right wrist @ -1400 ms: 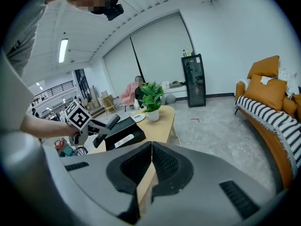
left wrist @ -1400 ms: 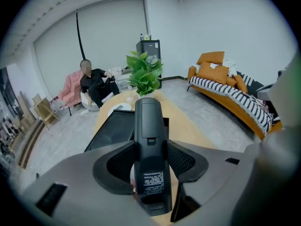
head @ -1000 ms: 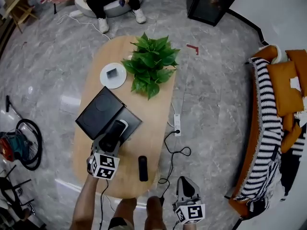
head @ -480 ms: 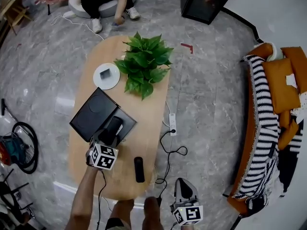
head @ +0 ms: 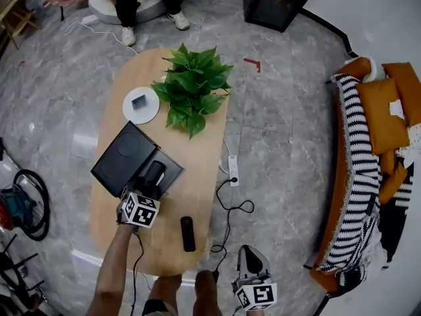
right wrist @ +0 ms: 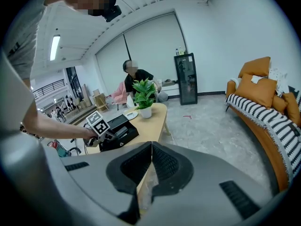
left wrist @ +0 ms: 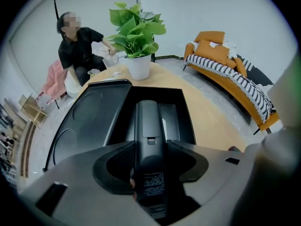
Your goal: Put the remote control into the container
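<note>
- The left gripper [head: 152, 182] has its fingers [left wrist: 115, 163] spread wide but clamped on a long black plastic remote control [left wrist: 149, 135]. The remote's long axis points ahead and down into the open black rectangular container [left wrist: 187, 121] just below it.
- A second slim black remote [head: 188, 233] lies on the oval wooden worktop [head: 204, 170], between the two grippers.
- The right gripper [head: 248, 261] hangs beyond the worktop's near end, fingers pressed together and empty. It is the farther of the two from the container.

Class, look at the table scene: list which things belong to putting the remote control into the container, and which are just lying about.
Belong to the job: remote control, held in the left gripper; black container below it, with its open lid.

Lying about: second remote on the table; potted plant; white plate; power strip on the floor.
</note>
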A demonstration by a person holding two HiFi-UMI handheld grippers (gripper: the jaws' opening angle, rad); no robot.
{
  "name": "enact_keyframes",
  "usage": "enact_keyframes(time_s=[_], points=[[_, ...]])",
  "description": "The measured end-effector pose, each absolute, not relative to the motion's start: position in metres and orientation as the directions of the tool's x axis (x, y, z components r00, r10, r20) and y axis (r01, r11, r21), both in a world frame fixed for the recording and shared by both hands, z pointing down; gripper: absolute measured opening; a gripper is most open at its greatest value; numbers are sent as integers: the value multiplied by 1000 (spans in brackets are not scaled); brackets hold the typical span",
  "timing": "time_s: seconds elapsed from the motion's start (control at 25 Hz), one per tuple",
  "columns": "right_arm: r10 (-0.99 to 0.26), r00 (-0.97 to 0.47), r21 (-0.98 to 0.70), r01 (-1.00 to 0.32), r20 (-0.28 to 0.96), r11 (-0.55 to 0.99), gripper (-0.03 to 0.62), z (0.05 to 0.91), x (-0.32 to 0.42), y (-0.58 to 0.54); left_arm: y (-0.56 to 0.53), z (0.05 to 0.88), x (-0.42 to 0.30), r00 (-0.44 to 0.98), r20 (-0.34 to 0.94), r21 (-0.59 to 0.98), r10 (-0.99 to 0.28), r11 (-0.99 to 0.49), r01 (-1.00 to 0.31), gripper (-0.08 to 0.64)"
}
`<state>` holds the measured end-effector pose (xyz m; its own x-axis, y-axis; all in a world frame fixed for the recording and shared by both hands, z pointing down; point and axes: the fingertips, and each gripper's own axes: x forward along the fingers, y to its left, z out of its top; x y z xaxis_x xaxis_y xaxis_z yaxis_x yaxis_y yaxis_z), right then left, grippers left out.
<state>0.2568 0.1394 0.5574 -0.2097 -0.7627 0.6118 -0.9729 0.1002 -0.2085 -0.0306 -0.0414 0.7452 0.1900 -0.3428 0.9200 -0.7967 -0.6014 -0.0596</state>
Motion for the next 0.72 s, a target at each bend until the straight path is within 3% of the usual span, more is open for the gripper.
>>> enact_keyframes(time_s=[0.32, 0.72], points=[[-757, -219, -213, -971, 615, 107, 11, 560, 250, 140, -42, 751, -30, 215, 933, 2, -289, -593, -805, 222], [-775, -226, -205, -971, 590, 126, 11, 543, 249, 136, -53, 712, -26, 209, 899, -65, -384, -590, -805, 222]])
